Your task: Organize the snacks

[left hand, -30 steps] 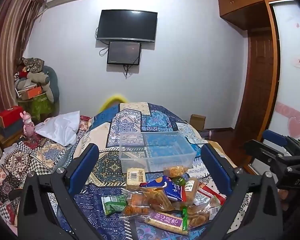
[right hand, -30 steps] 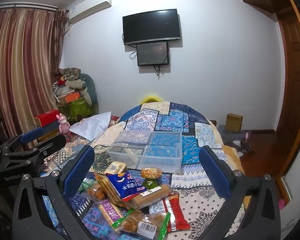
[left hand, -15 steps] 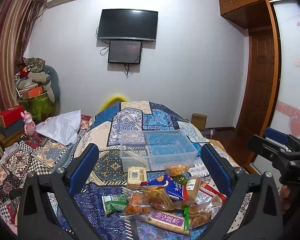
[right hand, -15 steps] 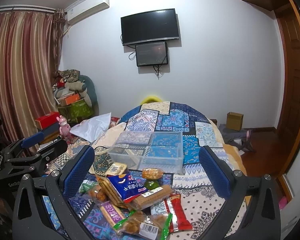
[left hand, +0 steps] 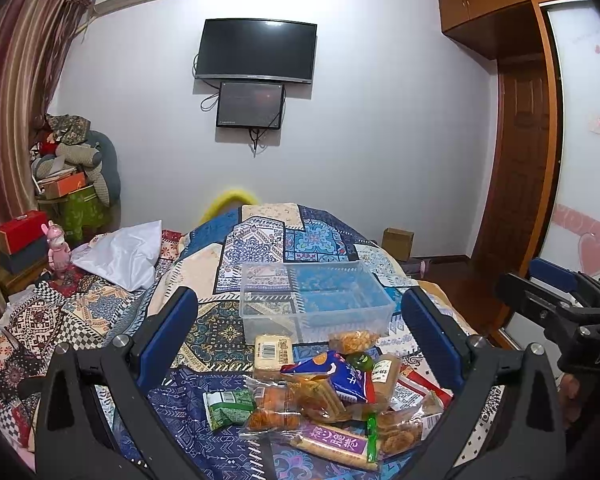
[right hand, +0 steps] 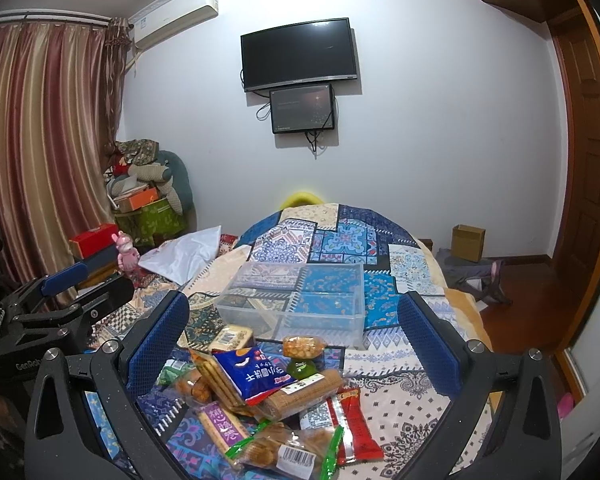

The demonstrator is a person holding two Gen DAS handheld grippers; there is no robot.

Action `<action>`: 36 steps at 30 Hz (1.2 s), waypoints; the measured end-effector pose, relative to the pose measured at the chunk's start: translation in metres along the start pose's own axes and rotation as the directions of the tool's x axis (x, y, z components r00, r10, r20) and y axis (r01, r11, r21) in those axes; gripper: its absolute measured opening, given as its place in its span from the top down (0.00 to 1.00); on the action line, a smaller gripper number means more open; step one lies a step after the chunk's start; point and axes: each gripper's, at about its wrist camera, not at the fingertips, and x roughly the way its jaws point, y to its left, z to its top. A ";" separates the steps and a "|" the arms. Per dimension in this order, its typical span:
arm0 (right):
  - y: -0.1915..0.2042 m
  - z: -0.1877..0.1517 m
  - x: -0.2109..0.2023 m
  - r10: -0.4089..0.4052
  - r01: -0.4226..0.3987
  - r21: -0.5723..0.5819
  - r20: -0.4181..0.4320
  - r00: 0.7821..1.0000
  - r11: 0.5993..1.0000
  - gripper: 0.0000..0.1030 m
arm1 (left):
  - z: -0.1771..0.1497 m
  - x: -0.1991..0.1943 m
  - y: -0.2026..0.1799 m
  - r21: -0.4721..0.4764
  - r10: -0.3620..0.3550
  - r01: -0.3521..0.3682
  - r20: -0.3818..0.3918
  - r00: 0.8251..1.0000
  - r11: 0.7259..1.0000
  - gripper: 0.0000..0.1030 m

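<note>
A pile of wrapped snacks [left hand: 320, 396] lies on the patterned bedspread, with a blue packet [left hand: 336, 372] on top; the pile also shows in the right wrist view [right hand: 260, 396]. Behind it stands an empty clear plastic bin [left hand: 316, 300], seen too in the right wrist view [right hand: 296, 300]. My left gripper [left hand: 300, 332] is open and empty, held above the pile. My right gripper [right hand: 292, 336] is open and empty, also above the pile. The right gripper shows at the right edge of the left wrist view [left hand: 560, 304]. The left gripper shows at the left of the right wrist view [right hand: 60, 304].
The bedspread [left hand: 260, 240] covers a bed. A white bag [left hand: 124, 256] and a pink toy [left hand: 56, 248] lie at the left. Boxes and cushions [left hand: 68, 184] stack by the curtain. A cardboard box [right hand: 468, 242] sits on the floor at right.
Both grippers have drifted slightly; the views shift a little. Nothing was taken hold of or moved.
</note>
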 end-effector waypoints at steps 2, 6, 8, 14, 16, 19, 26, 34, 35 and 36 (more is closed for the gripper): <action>0.000 0.000 0.000 -0.001 0.001 0.001 0.000 1.000 1.000 0.00 | 0.001 0.000 0.000 0.002 0.002 -0.002 0.001 1.000 1.000 0.00; -0.001 -0.001 -0.001 -0.004 0.004 0.004 0.000 1.000 1.000 0.00 | 0.001 0.001 -0.002 0.006 0.001 -0.001 0.002 1.000 1.000 0.00; -0.002 -0.001 0.000 -0.003 0.003 0.006 -0.001 1.000 1.000 0.00 | 0.002 0.001 -0.002 0.007 0.001 -0.001 0.003 1.000 1.000 0.00; -0.002 -0.001 -0.001 -0.003 0.003 0.007 -0.001 1.000 1.000 0.00 | 0.001 0.001 -0.003 0.007 -0.001 0.001 0.004 1.000 1.000 0.00; -0.002 -0.001 -0.001 -0.003 0.003 0.008 -0.001 1.000 1.000 0.00 | 0.000 0.001 -0.003 0.006 -0.002 0.002 0.004 1.000 1.000 0.00; -0.002 -0.001 -0.001 -0.004 0.004 0.008 -0.002 1.000 1.000 0.00 | 0.000 0.001 -0.002 0.003 -0.005 0.005 0.002 1.000 1.000 0.00; -0.002 -0.002 -0.001 0.001 0.000 0.011 -0.006 1.000 1.000 0.00 | 0.000 0.000 -0.002 0.002 -0.005 0.005 0.002 1.000 1.000 0.00; -0.002 -0.004 0.000 0.001 -0.001 0.012 -0.008 1.000 1.000 0.00 | 0.000 0.000 -0.002 0.003 -0.004 0.004 0.004 1.000 1.000 0.00; -0.002 -0.004 0.000 0.001 0.000 0.012 -0.009 1.000 1.000 0.00 | 0.000 0.000 -0.002 0.002 -0.005 0.005 0.004 1.000 1.000 0.00; -0.002 -0.004 0.000 0.000 0.000 0.011 -0.009 1.000 1.000 0.00 | 0.000 0.000 -0.002 0.002 -0.006 0.006 0.003 1.000 1.000 0.00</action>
